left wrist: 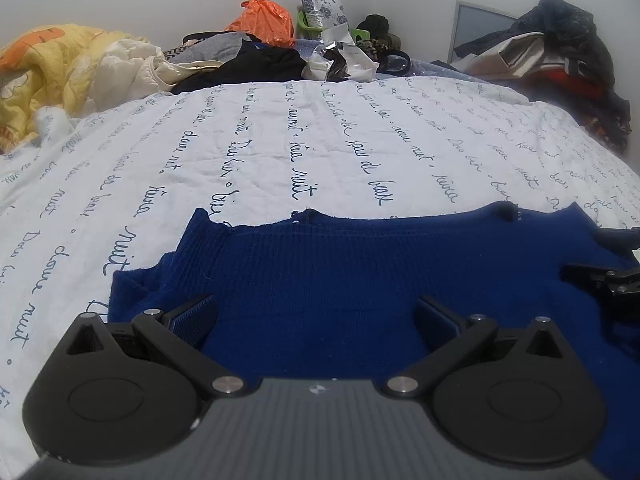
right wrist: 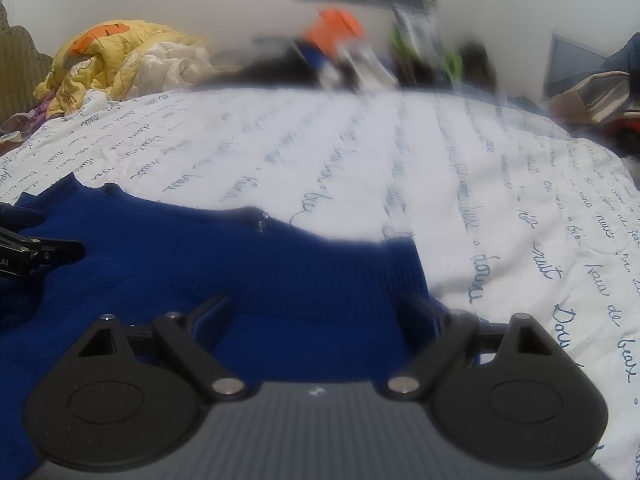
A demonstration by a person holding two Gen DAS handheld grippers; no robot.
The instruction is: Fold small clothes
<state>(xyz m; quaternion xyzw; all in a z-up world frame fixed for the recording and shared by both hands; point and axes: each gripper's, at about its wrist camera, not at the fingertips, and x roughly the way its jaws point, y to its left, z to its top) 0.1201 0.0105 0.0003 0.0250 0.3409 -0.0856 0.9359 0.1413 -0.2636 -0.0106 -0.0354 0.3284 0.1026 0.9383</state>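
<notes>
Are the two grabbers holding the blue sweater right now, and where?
Nothing is held. The left gripper and the right gripper both stand wide open over the blue sweater, which lies flat on the bedspread.

We note a white script-printed bedspread (left wrist: 320, 140), a yellow quilt (left wrist: 44, 76) at the bed's far left corner, an orange bag (left wrist: 262, 20) along its far edge, dark clothing (left wrist: 560, 52) heaped at its far right corner.

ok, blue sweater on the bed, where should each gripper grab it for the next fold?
Take the blue sweater by its far ribbed edge, one end each. It lies flat on the sheet, so come in low from the near side with jaws wide and pinch a ridge of knit.
</notes>
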